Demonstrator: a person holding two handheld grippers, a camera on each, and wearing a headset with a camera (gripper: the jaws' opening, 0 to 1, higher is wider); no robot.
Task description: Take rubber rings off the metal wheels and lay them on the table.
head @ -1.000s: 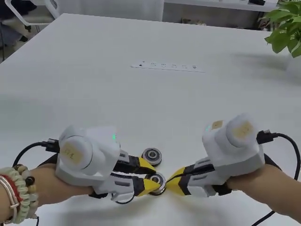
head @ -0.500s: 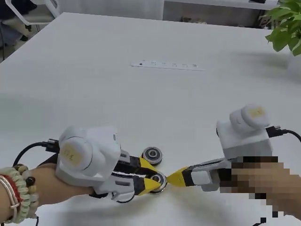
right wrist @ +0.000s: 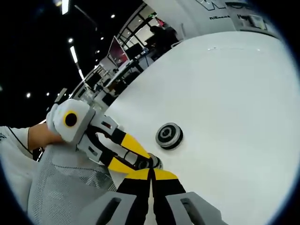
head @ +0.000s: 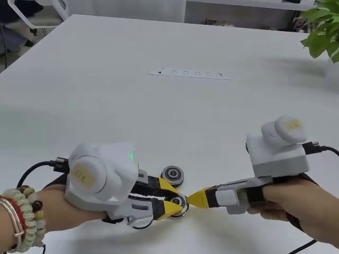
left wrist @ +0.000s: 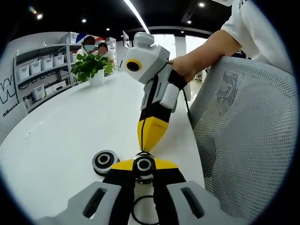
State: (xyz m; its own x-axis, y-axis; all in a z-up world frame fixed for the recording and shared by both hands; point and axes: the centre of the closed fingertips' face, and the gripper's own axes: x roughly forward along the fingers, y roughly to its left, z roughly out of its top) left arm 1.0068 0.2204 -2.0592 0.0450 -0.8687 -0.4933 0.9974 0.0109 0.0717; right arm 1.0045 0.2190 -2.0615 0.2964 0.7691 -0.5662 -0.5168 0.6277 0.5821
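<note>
Table (head: 159,116): white, smooth, matt, faint sheen. Left gripper (head: 176,199), right gripper (head: 194,199): white matt plastic housings, black plastic jaw arms, smooth yellow tips. Clamped wheel (head: 180,202): bright polished metal hub, dull black rubber ring around it. Free wheel (head: 172,174): same glossy metal centre, matt black rubber rim. Bracelets (head: 15,209): glossy beads, pale and dark red. Chair back (left wrist: 243,122): grey woven mesh, rough. Cable (head: 32,168): black, smooth. Power strip (head: 188,74): white plastic.
</note>
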